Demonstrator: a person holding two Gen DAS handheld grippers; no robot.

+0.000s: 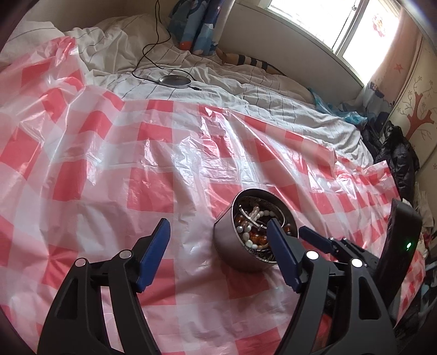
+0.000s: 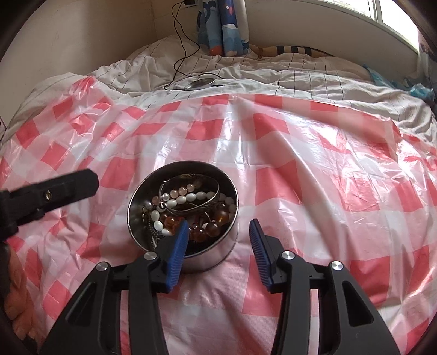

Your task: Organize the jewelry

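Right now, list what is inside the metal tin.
The metal tin holds white bead strands, amber beads and a silver bangle. Lower layers are covered.

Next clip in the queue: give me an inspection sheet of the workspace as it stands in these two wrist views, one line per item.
Surface: bed covered by a red-and-white checked plastic sheet, wrinkled; striped white bedding beyond it.
Job's things: round metal tin, open, upright, holding bead strings, amber beads and a metal bangle.
Clutter: round grey device on the bedding; dark clothes at the bed's right edge.
Grippers: left gripper open, empty, left of the tin; right gripper open, one finger over the tin's near rim, nothing gripped.
Cables: black cable running to the grey device.
Surroundings: patterned curtain, window, decorated wall.
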